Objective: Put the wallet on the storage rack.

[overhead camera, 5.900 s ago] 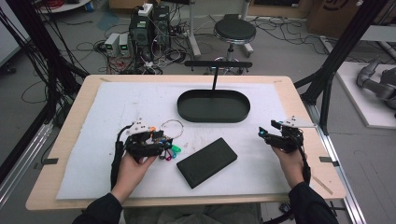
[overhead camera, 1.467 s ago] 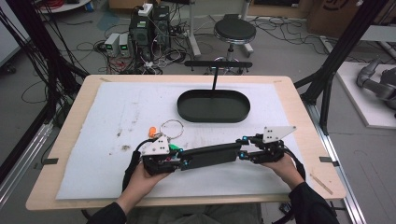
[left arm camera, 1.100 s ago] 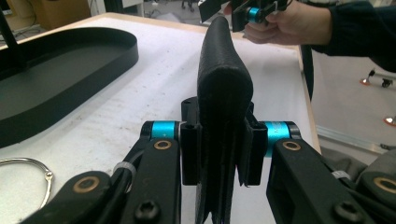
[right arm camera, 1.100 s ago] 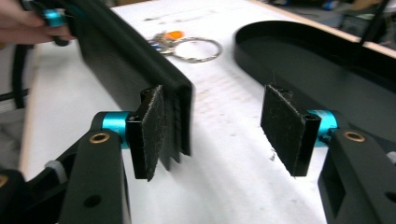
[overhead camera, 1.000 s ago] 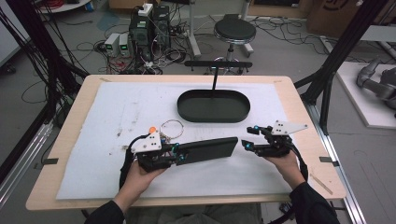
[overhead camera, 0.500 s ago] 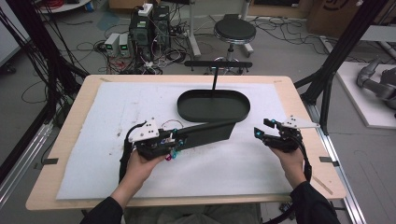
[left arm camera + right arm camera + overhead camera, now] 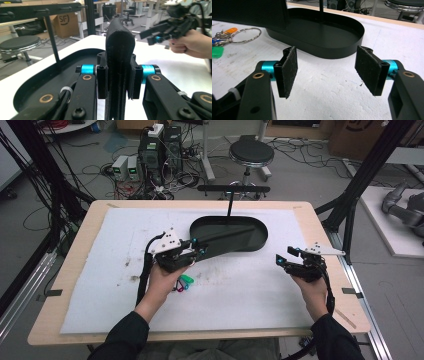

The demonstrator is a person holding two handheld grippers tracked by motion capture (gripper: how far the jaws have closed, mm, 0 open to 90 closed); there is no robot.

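A flat black case (image 7: 225,236) hangs tilted over the near left part of the black oval tray (image 7: 261,240). My left gripper (image 7: 194,251) is shut on its near end. In the left gripper view the case (image 7: 119,50) stands edge-on between the pads, above the tray (image 7: 45,82). My right gripper (image 7: 280,261) is at the right of the table, apart from the case. Its jaws have just been opening and now stand open (image 7: 327,68) with nothing between them. The tray (image 7: 337,50) lies just ahead of it.
A bunch of keys with coloured tags (image 7: 182,282) lies on the white mat by my left hand. A post with a crossbar (image 7: 233,190) rises from the tray's far side. Stools, cables and computers stand on the floor beyond the table.
The right gripper let go of the case's end, drew back to the right and opened wider. The left gripper lifted the case away from me until it is over the tray.
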